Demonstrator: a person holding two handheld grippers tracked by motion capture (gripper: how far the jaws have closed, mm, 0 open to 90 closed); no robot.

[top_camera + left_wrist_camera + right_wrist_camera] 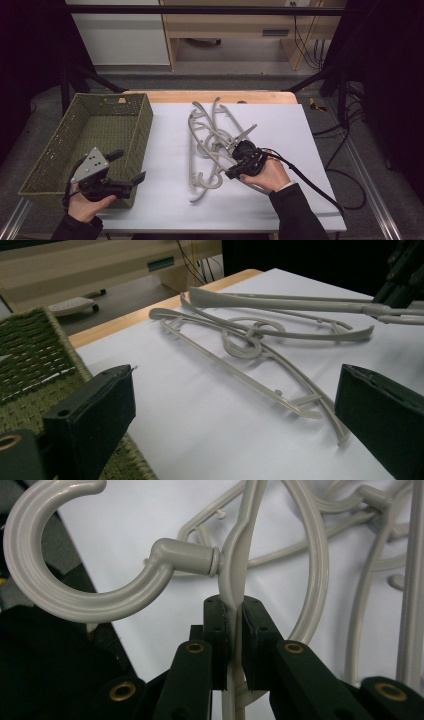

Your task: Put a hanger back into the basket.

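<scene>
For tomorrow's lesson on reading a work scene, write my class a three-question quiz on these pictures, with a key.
1. True or false: the right gripper has its jaws clamped on a grey hanger.
2. Where does the green woven basket stand? A) left of the white sheet B) on its far right C) on the floor
3. Fill in: the left gripper has its jaws ____, with nothing between them.

Key: 1 true; 2 A; 3 open.
</scene>
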